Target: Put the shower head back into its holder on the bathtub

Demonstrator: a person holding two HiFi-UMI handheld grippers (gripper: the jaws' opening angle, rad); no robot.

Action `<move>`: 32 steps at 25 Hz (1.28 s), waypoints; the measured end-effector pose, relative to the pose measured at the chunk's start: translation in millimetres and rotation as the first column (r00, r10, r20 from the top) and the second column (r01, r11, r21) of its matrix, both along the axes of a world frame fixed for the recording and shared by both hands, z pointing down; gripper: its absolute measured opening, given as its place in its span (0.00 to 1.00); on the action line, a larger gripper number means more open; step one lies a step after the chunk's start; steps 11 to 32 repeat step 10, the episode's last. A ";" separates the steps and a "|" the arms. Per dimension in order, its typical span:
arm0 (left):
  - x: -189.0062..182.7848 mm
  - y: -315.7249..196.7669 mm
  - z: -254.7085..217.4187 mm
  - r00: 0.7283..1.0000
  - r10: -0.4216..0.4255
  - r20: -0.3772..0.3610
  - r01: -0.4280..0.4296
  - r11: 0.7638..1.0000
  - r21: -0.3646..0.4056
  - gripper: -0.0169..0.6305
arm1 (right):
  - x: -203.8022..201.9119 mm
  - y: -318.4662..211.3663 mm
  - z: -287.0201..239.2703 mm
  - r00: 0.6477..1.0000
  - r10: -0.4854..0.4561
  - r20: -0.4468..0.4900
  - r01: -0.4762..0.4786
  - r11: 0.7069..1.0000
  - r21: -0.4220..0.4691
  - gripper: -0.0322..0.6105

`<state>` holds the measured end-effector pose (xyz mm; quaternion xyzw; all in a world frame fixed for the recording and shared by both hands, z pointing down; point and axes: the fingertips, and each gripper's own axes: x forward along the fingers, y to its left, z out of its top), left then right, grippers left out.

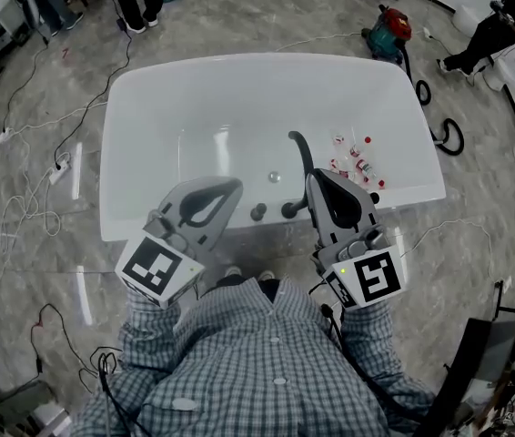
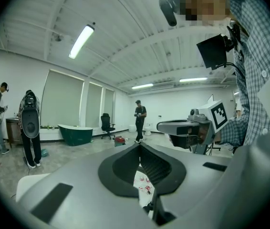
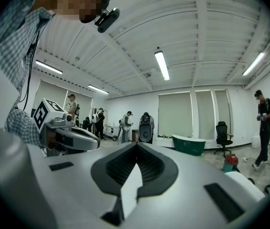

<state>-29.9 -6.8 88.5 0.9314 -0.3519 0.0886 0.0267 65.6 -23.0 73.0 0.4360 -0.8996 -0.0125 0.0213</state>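
Observation:
A white bathtub (image 1: pixel 148 89) fills the middle of the head view. On its near rim stand black fittings: a curved black pipe (image 1: pixel 301 150) and two round knobs (image 1: pixel 258 212). I cannot tell a shower head apart from these fittings. My left gripper (image 1: pixel 230 186) hovers over the near rim left of the knobs, jaws shut and nothing between them. My right gripper (image 1: pixel 318 179) is close beside the curved pipe, also shut and empty. In the left gripper view the shut jaws (image 2: pixel 139 148) point across the tub, and in the right gripper view the jaws (image 3: pixel 136 147) meet at the tips.
Several small red-and-white bottles (image 1: pixel 358 162) lie in the tub at the right, near a drain (image 1: pixel 274 177). A red vacuum (image 1: pixel 387 28) and hoses sit beyond the tub's far right. Cables (image 1: pixel 30 198) trail over the floor at the left. People stand at the room's edges.

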 end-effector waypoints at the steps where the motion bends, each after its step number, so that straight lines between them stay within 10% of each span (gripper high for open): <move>1: 0.2 0.1 1.1 1.000 0.001 0.000 -0.001 1.000 0.000 0.04 | 0.5 -0.2 0.6 1.000 0.000 -0.002 0.000 1.000 0.000 0.08; 32: -11.5 1.5 7.0 1.000 -0.030 -0.004 0.030 1.000 0.002 0.04 | -15.3 -4.8 7.1 0.999 -0.037 -0.029 0.038 0.999 0.017 0.08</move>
